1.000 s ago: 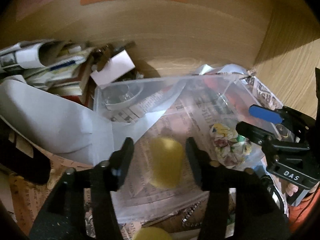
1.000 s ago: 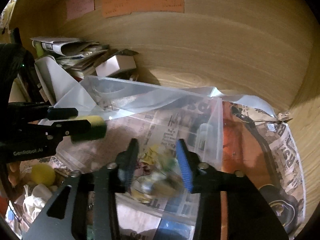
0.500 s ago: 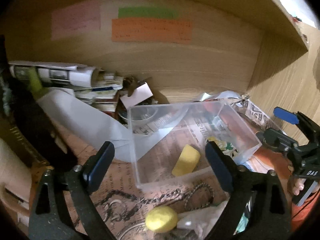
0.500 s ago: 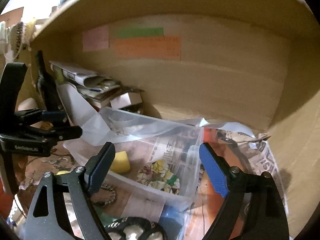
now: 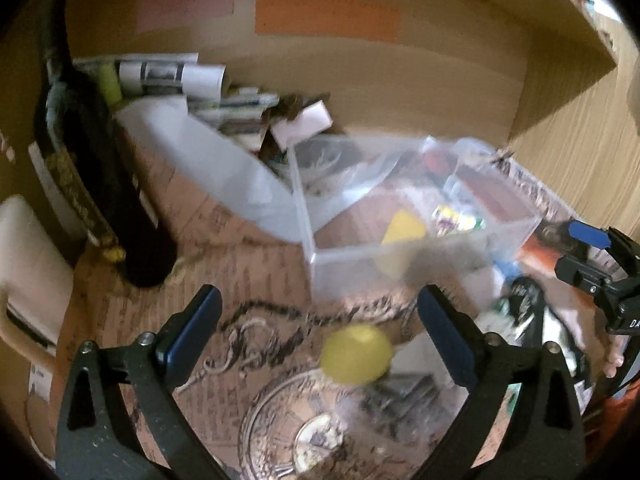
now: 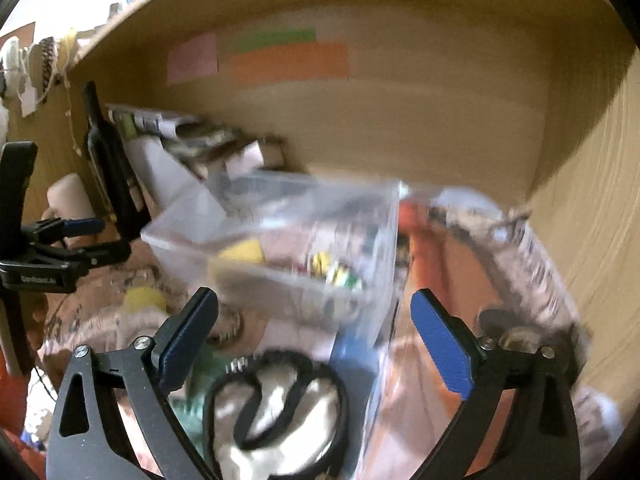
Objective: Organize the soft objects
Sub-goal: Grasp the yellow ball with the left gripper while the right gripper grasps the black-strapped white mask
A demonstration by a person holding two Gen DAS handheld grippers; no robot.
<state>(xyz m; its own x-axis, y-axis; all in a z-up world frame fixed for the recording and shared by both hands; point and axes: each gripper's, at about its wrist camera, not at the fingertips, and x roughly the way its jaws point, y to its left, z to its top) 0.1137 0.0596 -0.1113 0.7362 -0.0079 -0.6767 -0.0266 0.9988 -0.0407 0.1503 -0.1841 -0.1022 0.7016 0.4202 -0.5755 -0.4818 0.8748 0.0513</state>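
A clear plastic box (image 5: 504, 236) (image 6: 360, 304) stands on the newspaper-covered shelf. Inside it lie a yellow sponge block (image 5: 402, 227) (image 6: 242, 252) and a floral cloth item (image 5: 456, 218) (image 6: 334, 272). A yellow soft ball (image 5: 356, 354) (image 6: 144, 300) lies on the paper in front of the box. My left gripper (image 5: 318, 334) is open and empty above the ball. My right gripper (image 6: 314, 334) is open and empty in front of the box, over a black band on white cloth (image 6: 276, 404).
A dark wine bottle (image 5: 100, 184) stands at the left beside a white mug (image 5: 28, 280). Rolled newspapers and a small white box (image 5: 304, 124) are stacked at the back. A white lid (image 5: 216, 176) leans against the box. Wooden walls close the back and right.
Both grippers opened, released the sponge and the floral item into the box, and pulled back and up. The views are now wider and motion-blurred.
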